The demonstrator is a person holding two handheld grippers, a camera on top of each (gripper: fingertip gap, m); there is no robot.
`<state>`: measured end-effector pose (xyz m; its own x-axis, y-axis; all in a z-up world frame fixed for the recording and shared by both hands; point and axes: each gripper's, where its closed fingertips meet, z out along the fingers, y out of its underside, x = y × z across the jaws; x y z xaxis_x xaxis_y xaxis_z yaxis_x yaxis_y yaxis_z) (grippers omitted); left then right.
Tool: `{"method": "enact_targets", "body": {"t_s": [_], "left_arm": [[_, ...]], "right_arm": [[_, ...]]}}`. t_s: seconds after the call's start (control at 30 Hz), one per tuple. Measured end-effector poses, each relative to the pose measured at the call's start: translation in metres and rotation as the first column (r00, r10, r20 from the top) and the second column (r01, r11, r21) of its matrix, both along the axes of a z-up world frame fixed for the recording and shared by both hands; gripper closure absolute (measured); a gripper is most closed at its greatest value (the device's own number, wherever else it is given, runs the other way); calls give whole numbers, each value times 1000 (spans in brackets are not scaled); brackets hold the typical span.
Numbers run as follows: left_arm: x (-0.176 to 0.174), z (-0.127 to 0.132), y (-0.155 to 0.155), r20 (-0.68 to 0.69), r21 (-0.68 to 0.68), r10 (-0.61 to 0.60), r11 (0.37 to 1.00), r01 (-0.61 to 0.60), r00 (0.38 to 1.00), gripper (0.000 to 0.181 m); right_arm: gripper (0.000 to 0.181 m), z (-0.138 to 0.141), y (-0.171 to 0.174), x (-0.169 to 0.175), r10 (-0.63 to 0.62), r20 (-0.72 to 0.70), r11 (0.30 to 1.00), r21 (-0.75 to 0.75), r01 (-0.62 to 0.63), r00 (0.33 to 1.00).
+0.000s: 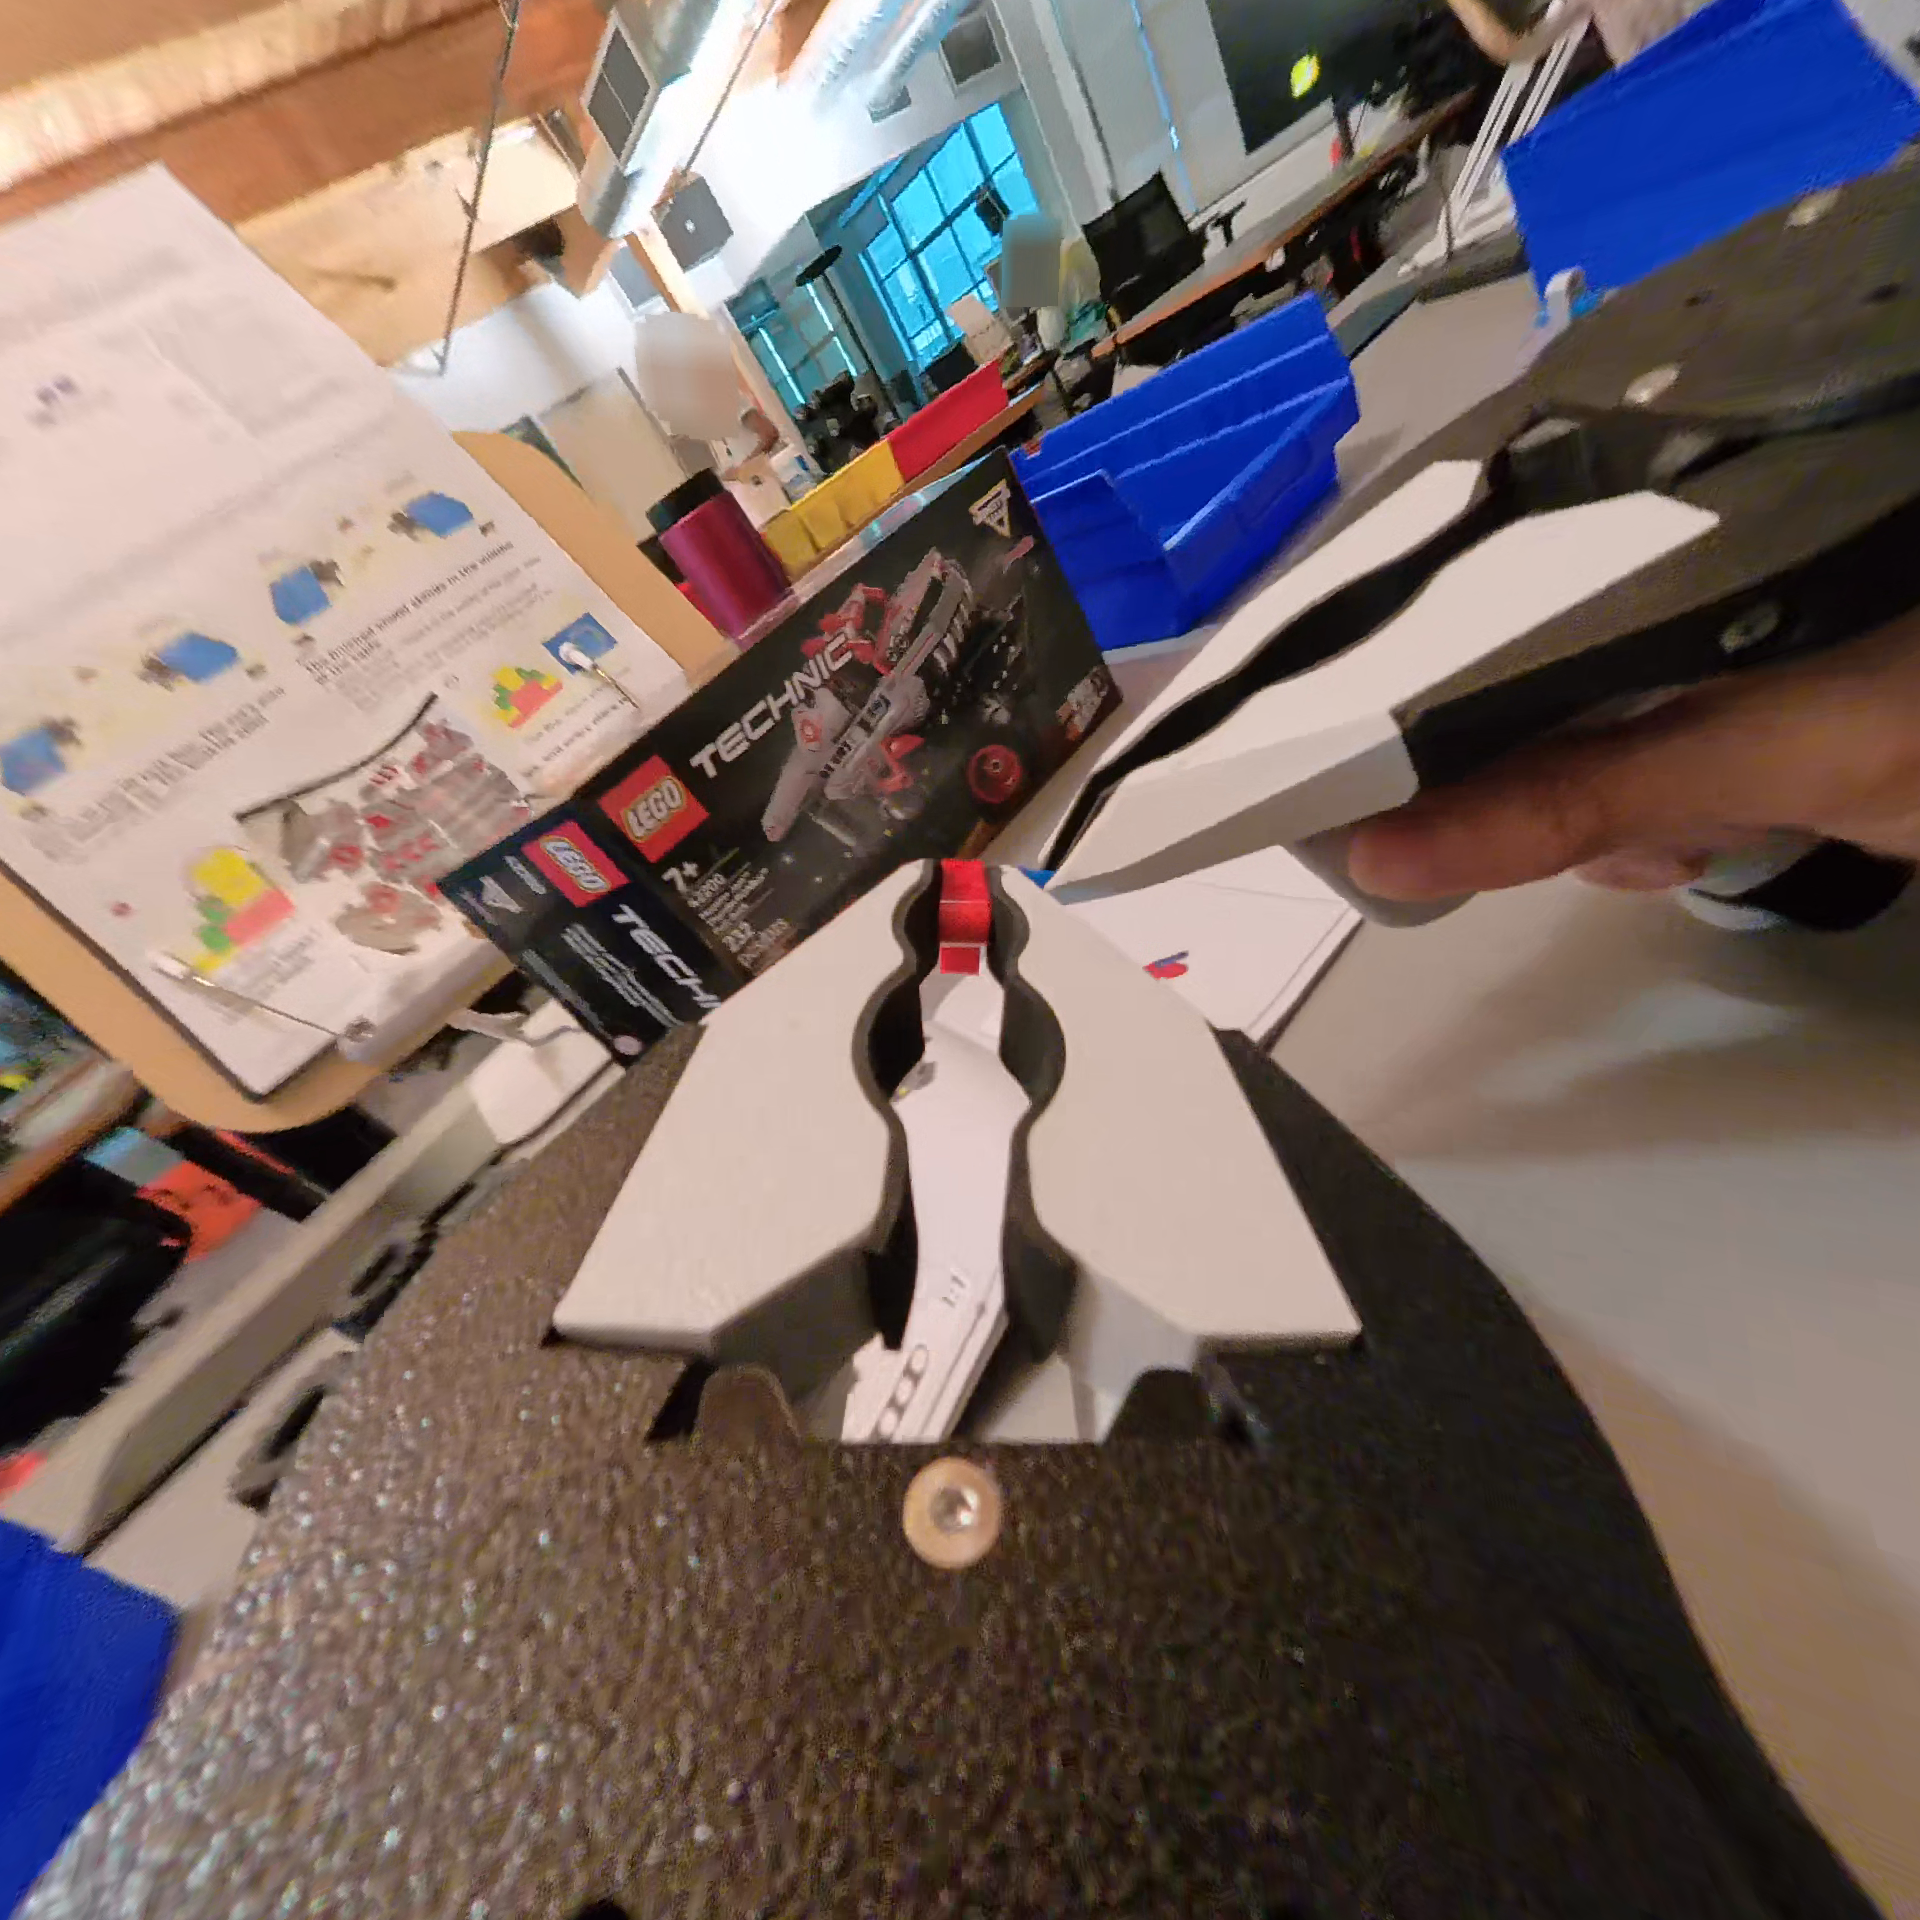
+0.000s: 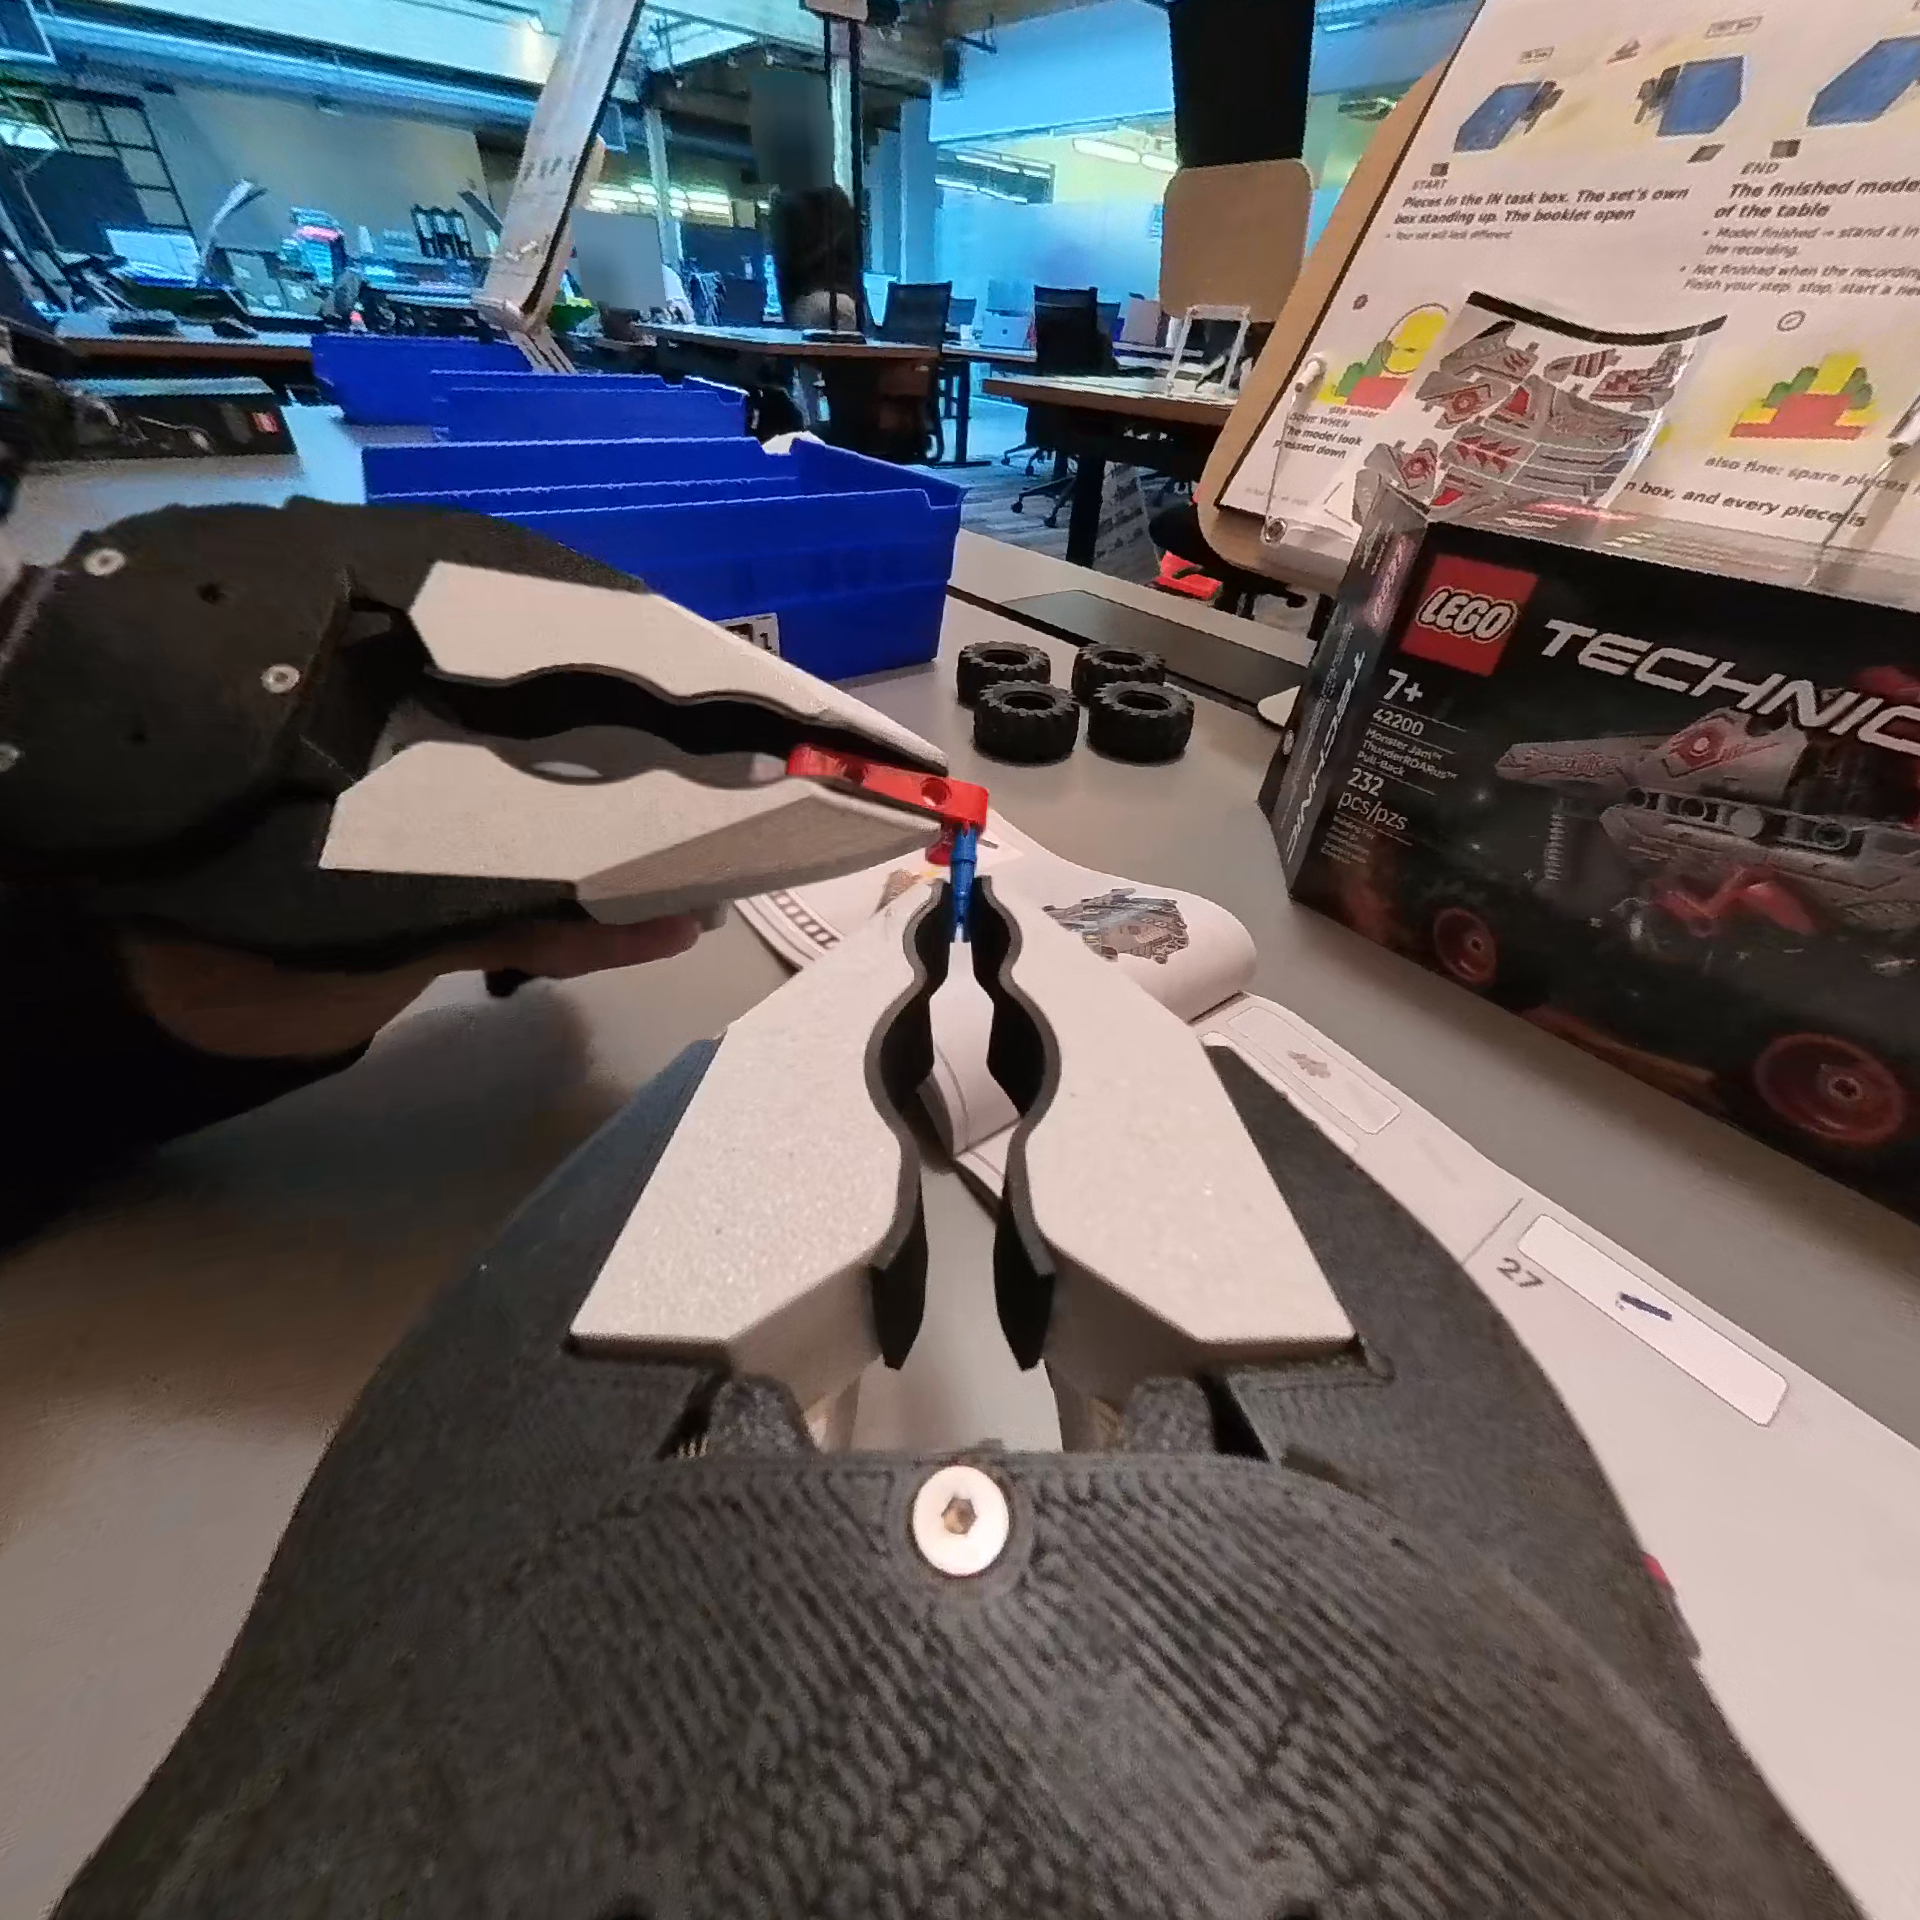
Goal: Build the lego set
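1. the left tongs point(image 2: 940, 805) are clamped on a red beam point(image 2: 883, 781), held level above the desk point(image 2: 312, 1195), its end hole poking past the tips.
2. the right tongs point(image 2: 961, 914) pinch a small blue pin point(image 2: 962, 878) upright, its top touching, or perhaps just entering, the beam's underside.
3. doing it well: line the pin square under the end hole, keep the beam still, press straight up without twisting.
4. four black tyres point(image 2: 1075, 698) wait far behind; the set's box point(image 2: 1621, 831) stands right, the open booklet point(image 2: 1143, 935) below.
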<state>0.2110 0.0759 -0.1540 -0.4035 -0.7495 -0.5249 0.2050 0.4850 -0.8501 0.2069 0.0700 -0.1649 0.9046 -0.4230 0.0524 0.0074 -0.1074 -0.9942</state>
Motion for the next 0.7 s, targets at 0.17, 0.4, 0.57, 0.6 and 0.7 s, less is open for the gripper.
{"method": "enact_targets", "body": {"t_s": [0.17, 0.4, 0.57, 0.6, 0.7], "left_arm": [[0, -2, -1, -52, -56, -6, 998, 3, 999, 176], [2, -9, -1, -74, -16, -11, 1000, 10, 997, 176], [3, -13, -1, -212, -214, -71, 977, 24, 975, 176], [3, -14, -1, -224, -239, -83, 971, 28, 971, 176], [4, -13, 0, -151, -129, -45, 991, 26, 987, 176]], "right_arm": [[179, -2, -1, 1, -19, 23, 999, -28, 20, 1000], [179, -10, -1, 3, -46, 84, 991, -117, 56, 995], [180, -12, -1, 4, -73, 146, 980, -175, 99, 987], [180, -13, -1, 5, -76, 151, 977, -184, 104, 986], [180, -12, 1, 3, -76, 156, 977, -184, 105, 985]]}}
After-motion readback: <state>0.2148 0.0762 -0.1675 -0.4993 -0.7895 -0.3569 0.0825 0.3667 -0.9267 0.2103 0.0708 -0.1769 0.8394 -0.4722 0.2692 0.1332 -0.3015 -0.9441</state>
